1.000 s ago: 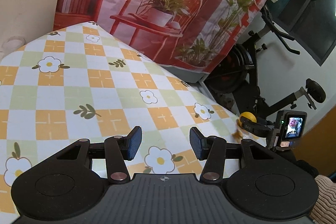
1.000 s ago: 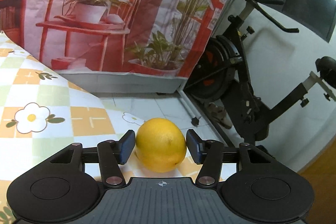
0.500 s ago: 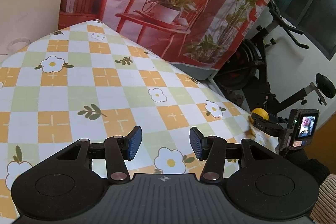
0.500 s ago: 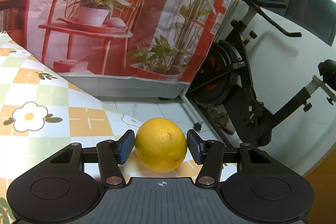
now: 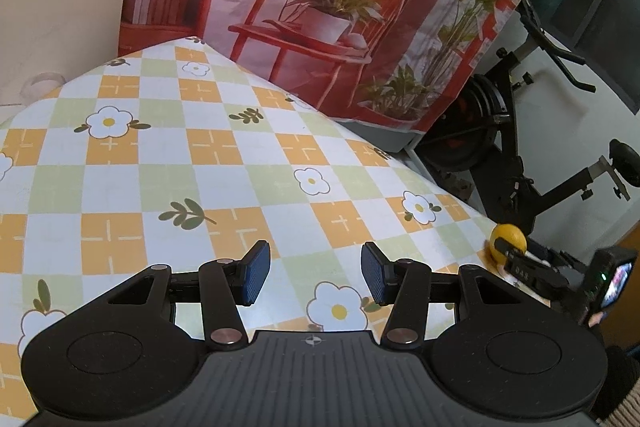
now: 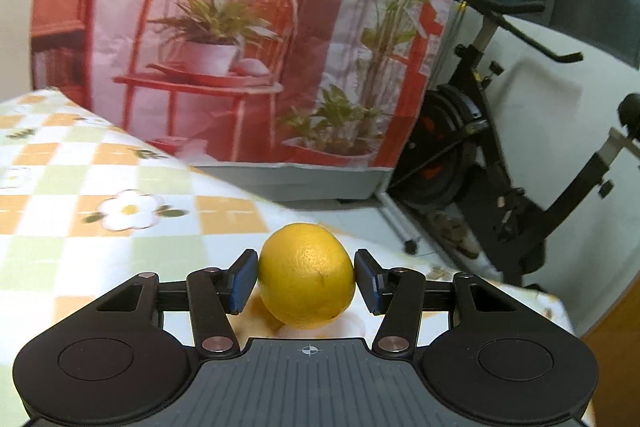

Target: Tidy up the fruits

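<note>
A yellow-orange citrus fruit (image 6: 307,274) sits between the blue pads of my right gripper (image 6: 306,281), which is shut on it near the table's right edge. The fruit seems raised a little off the cloth. In the left wrist view the same fruit (image 5: 507,242) and right gripper (image 5: 532,273) show at the far right. My left gripper (image 5: 311,278) is open and empty, hovering over the checkered floral tablecloth (image 5: 160,163).
The table edge (image 6: 400,251) runs close past the fruit, with floor beyond. A black exercise bike (image 6: 500,155) stands to the right. A printed red backdrop (image 5: 328,7) of a chair and plants hangs behind the table.
My right gripper has closed tighter on the fruit and swung left and up with it. My left gripper has drawn back slightly, showing more of the table.
</note>
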